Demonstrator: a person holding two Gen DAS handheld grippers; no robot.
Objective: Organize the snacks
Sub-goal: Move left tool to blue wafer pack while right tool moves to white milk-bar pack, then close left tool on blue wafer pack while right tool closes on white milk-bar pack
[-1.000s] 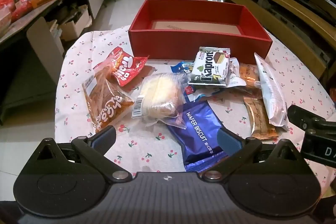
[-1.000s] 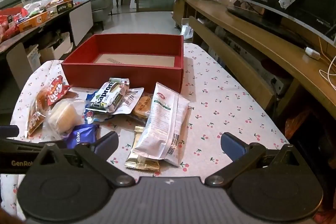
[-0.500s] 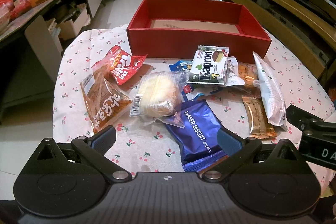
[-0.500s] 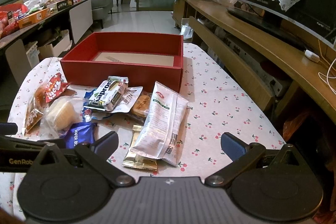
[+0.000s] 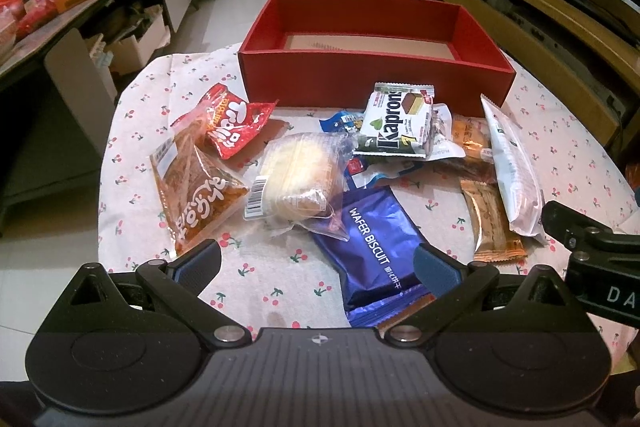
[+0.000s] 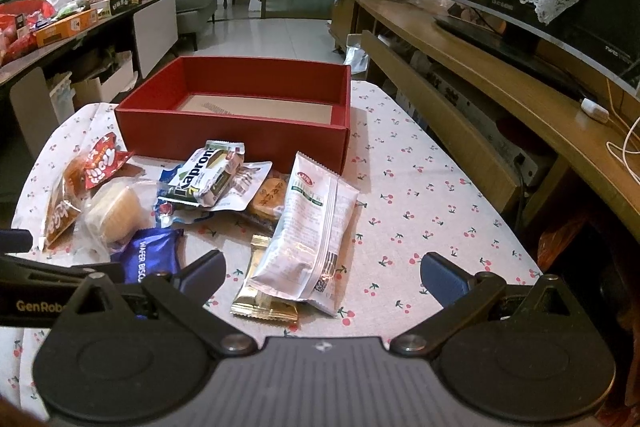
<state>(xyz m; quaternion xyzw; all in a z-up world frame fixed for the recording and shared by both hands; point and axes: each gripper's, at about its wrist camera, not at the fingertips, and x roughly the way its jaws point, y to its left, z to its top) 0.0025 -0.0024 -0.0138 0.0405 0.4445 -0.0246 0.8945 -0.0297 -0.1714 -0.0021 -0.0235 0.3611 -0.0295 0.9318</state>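
- Against the near wall of the red box [image 5: 376, 83], snack packets lie heaped on the cherry-print tablecloth [image 6: 432, 195]; the box itself holds nothing, its cardboard floor bare.
- Nearest that wall: the Kaprom wafer pack [image 5: 398, 127] propped on other wrappers, a red crinkled bag [image 5: 234, 121] off the box's left corner, an orange packet [image 6: 269, 198] under the pile.
- Further from the box, toward the cameras: the clear-wrapped cake [image 5: 298, 183], a brown triangular pack [image 5: 192, 199], the blue wafer biscuit pack [image 5: 376, 247], a gold bar [image 6: 262, 283] and the long white pouch [image 6: 310, 239] lying across it.
- Left gripper [image 5: 316, 261]: jaws spread wide, empty, straddling the blue pack's near end. Judgement: lined up to take that pack first, since it lies flat, unburied and closest.
- Right gripper [image 6: 320, 271]: jaws likewise wide apart and empty, the white pouch's near end between them, probably its target.
- Both tools are held low and level, facing the box, which suits a short carry forward over its wall.
- Against the frames a second ago: the pile sits slightly nearer and lower in both views, so both tools have eased forward; no packet has shifted, jaws unchanged.
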